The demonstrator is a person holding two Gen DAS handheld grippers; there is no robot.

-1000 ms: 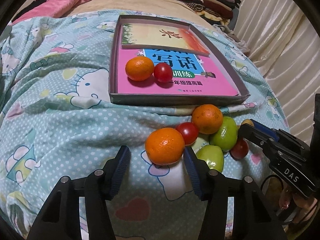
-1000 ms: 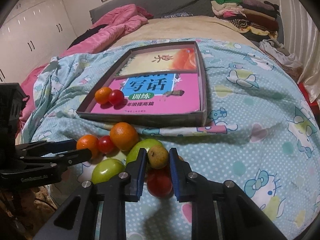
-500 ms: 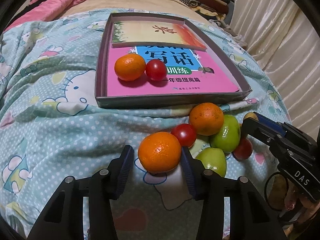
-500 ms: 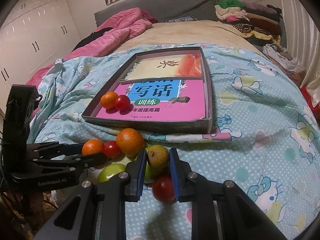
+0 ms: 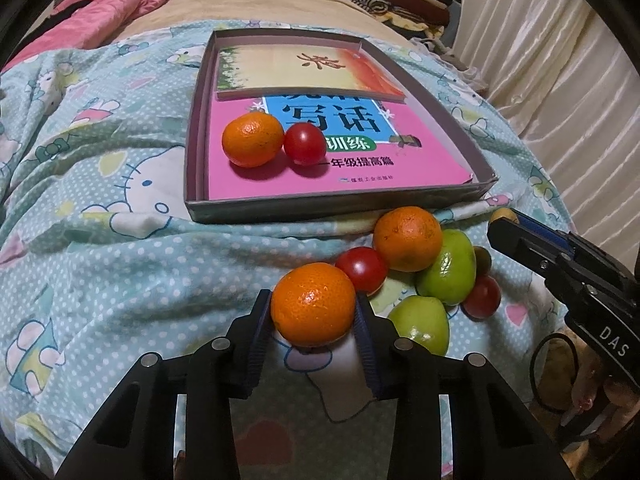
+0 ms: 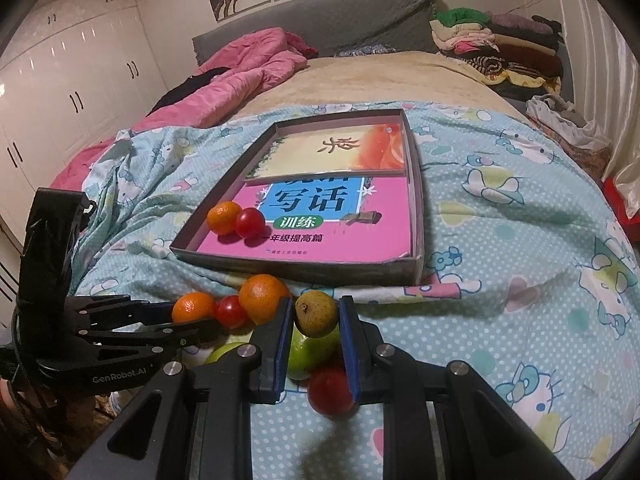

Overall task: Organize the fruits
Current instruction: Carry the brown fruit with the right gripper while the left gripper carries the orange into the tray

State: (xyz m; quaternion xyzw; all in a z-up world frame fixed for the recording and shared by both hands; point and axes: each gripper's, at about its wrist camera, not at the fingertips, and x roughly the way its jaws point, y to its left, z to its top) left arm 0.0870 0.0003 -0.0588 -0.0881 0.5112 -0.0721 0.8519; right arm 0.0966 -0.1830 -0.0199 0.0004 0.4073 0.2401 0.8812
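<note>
My left gripper (image 5: 314, 312) is shut on an orange tangerine (image 5: 313, 303), just in front of the fruit pile. The pile holds a second tangerine (image 5: 408, 238), a red tomato (image 5: 362, 268), two green fruits (image 5: 450, 268) and another tomato (image 5: 482, 296). My right gripper (image 6: 316, 316) is shut on a small brownish-yellow pear (image 6: 315, 313) and holds it above the pile; it shows at the right in the left wrist view (image 5: 504, 220). The grey box tray (image 5: 340, 202) behind the pile holds a tangerine (image 5: 253, 139) and a tomato (image 5: 305, 143).
The tray (image 6: 304, 268) is lined with a pink book and a beige one. All lies on a soft blue cartoon-print quilt (image 5: 100, 240). A pink duvet (image 6: 240, 76) and folded clothes (image 6: 500, 40) lie further back. Curtains (image 5: 560, 60) hang at the right.
My left gripper has moved in and closed its fingers on the front tangerine. My right gripper has risen with the pear, lifting it clear of the pile.
</note>
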